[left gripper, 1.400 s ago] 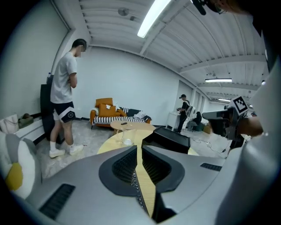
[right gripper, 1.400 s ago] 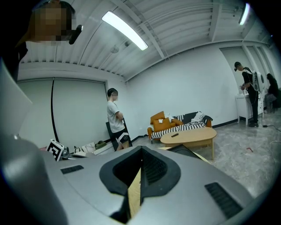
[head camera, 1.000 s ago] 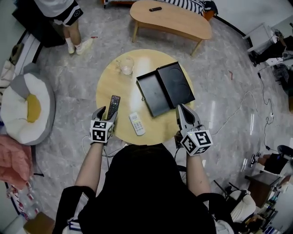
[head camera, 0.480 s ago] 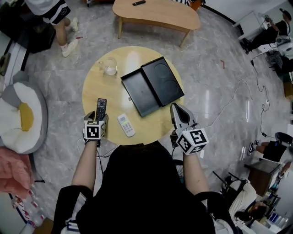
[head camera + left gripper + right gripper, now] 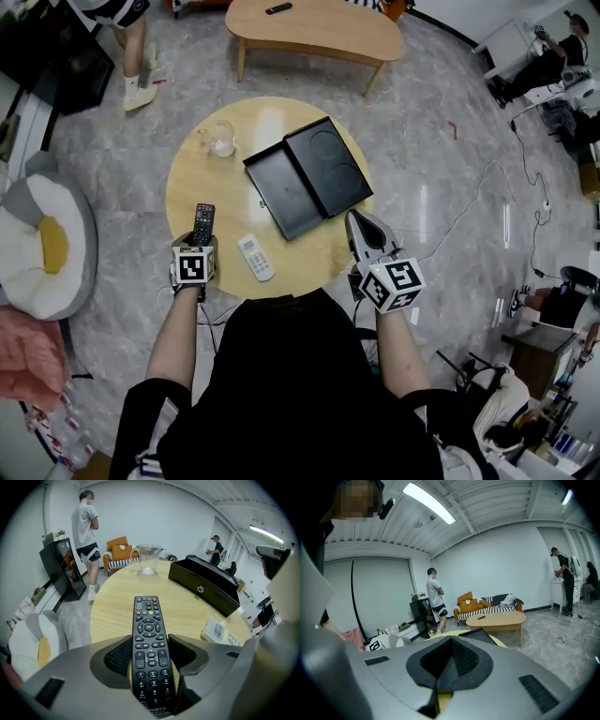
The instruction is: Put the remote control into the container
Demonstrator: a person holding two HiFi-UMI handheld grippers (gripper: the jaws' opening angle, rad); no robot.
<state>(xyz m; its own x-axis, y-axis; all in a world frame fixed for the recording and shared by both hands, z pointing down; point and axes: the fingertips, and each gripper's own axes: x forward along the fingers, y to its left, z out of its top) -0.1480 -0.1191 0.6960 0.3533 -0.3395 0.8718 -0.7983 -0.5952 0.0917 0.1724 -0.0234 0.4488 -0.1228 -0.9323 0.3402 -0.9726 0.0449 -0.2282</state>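
A black remote control (image 5: 203, 223) (image 5: 149, 644) lies on the round wooden table (image 5: 192, 178) near its left front edge. My left gripper (image 5: 197, 241) (image 5: 149, 654) straddles the remote's near end, one jaw on each side. The jaws are closing, and I see no firm press of the pads. The container, a black box (image 5: 309, 178) (image 5: 206, 585) lying open with its lid beside it, sits at the table's right. My right gripper (image 5: 355, 223) (image 5: 447, 653) hovers shut and empty at the table's right front edge, just short of the box.
A white remote (image 5: 255, 257) (image 5: 219, 631) lies between the two grippers. A glass (image 5: 221, 139) (image 5: 149, 558) stands at the table's far left. Beyond are an oval coffee table (image 5: 309, 23), a standing person (image 5: 86, 531) and a grey floor cushion (image 5: 42, 244) to the left.
My left gripper has slid forward so the black remote's near end now lies between its jaws. The head view shifted slightly. The right gripper stayed shut in place.
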